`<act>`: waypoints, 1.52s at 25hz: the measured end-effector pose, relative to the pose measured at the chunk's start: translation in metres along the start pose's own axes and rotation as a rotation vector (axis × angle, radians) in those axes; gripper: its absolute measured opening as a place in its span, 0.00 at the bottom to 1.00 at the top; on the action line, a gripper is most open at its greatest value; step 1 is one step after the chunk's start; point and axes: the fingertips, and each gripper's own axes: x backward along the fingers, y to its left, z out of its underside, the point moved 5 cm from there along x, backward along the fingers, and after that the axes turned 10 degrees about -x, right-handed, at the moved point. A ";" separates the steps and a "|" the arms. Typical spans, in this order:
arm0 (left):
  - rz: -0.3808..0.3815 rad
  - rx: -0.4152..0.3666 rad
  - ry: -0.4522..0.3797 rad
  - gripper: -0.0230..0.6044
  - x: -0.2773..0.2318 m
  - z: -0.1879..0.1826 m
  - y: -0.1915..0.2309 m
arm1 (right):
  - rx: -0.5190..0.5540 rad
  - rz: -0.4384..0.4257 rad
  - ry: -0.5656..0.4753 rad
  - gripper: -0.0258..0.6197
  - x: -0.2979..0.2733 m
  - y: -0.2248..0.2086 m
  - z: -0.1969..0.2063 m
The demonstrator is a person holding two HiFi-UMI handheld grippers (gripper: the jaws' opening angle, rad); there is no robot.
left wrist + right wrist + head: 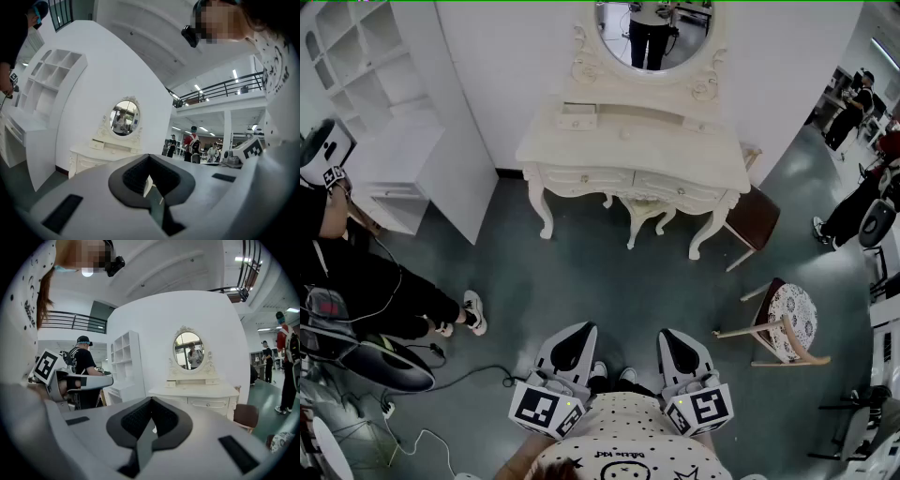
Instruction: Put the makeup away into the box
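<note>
The white dressing table (633,150) with its oval mirror (654,33) stands well ahead of me, against the wall. A small white drawer box (578,117) sits on its top; no makeup can be made out at this distance. Both grippers are held close to my body, low in the head view. My left gripper (570,342) (149,159) is shut with nothing between its jaws. My right gripper (677,345) (151,401) is shut and empty too. Both gripper views look towards the dressing table (93,157) (197,392) from afar.
A brown stool (755,217) stands at the table's right end, and a chair with a patterned seat (787,323) is nearer on my right. A white shelf unit (384,103) fills the left. A seated person (356,281) and floor cables (422,441) lie at my left.
</note>
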 end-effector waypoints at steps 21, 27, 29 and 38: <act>0.014 -0.011 0.002 0.03 0.004 0.001 0.018 | -0.020 -0.003 -0.039 0.05 -0.015 0.011 0.004; 0.000 0.014 0.026 0.03 0.006 0.006 0.031 | -0.031 -0.005 0.004 0.05 -0.025 0.017 0.008; -0.003 0.020 0.032 0.03 0.002 0.007 0.036 | -0.024 -0.011 0.020 0.05 -0.031 0.016 0.008; -0.023 0.047 0.032 0.03 -0.070 0.013 0.065 | -0.012 -0.037 0.047 0.05 -0.098 -0.037 -0.011</act>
